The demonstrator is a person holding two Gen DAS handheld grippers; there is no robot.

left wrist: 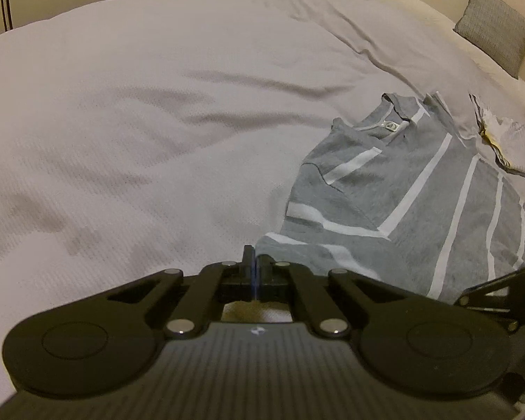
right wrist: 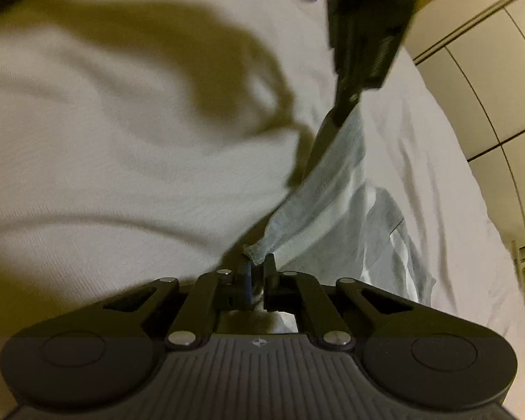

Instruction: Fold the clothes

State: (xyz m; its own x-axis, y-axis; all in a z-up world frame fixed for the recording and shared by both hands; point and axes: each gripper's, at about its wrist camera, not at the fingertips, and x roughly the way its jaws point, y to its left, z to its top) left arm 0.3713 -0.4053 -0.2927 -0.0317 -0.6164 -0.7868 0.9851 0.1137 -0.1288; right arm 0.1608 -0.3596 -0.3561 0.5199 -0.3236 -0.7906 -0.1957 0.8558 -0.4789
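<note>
1. Lighting: dim, warm yellowish indoor cast in both views; source not visible.
2. Shadows: a large, soft-edged shadow (right wrist: 178,66) lies across the white bedcover (right wrist: 87,182) in the right wrist view.
3. Blur: right wrist view motion-smeared throughout; left wrist view sharper, with blocky compression patches.
4. Distortion: strong fisheye bowing, dark vignetted corners.

The left gripper (left wrist: 254,262) has its jaws pressed together, pointing toward twelve o'clock in its own view. The right gripper (right wrist: 259,267) has its jaws nearly closed, pinching a fabric hem (right wrist: 257,250). In the right wrist view, the left gripper appears blurred at one o'clock.
</note>
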